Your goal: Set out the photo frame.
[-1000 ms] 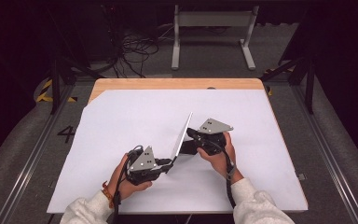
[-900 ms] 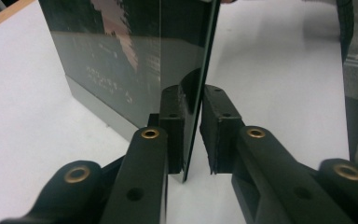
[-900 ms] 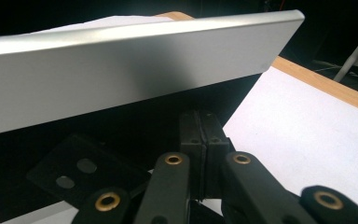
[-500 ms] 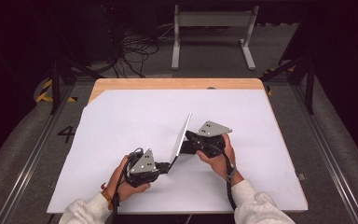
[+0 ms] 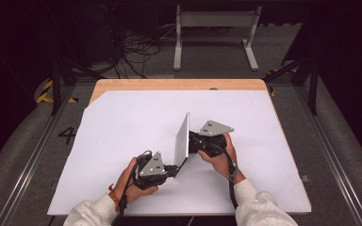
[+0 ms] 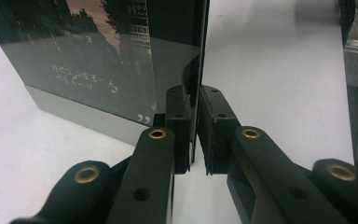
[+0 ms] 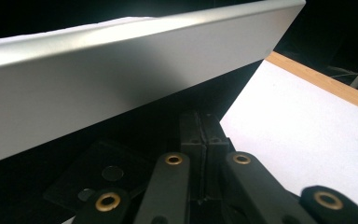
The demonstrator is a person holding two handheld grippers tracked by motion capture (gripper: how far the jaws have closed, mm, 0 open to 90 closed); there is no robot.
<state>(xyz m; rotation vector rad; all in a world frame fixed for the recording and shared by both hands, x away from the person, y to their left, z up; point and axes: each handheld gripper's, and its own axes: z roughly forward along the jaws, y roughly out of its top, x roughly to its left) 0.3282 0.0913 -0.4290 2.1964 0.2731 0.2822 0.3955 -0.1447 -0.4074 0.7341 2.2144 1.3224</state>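
Where a white sheet covered the wooden table (image 5: pixel 122 122), one item was recorded: a thin flat rectangular panel (image 5: pixel 182 141) with a silver-grey metal rim and a dark glossy printed face, stood upright on one edge near the middle of the person's side.

Position: in the high view, the panel's long axis was seen to run away from the person, leaning slightly rightward at the far end. The printed face (image 6: pixel 98 60) was turned towards the left side; the plain grey rim and dark back (image 7: pixel 121 70) were turned towards the right.

Left gripper (image 5: pixel 176 167): placed at the panel's near lower corner and aligned along its length. In the left gripper view, the jaws (image 6: pixel 196 135) were noted clenched on the thin edge, one pad on each face.

Right gripper (image 5: pixel 193 141): set against the back face, roughly midway along the panel. In the right gripper view, the jaws (image 7: pixel 199 154) were seen pressed fully together. Whether a thin black fitting on the back was pinched between them could not be told.

Governing relation: the panel lay directly ahead of the left gripper, which was judged the nearer and the sole confirmed hold. Any tilt or lowering would be expected to hinge about that gripped corner.
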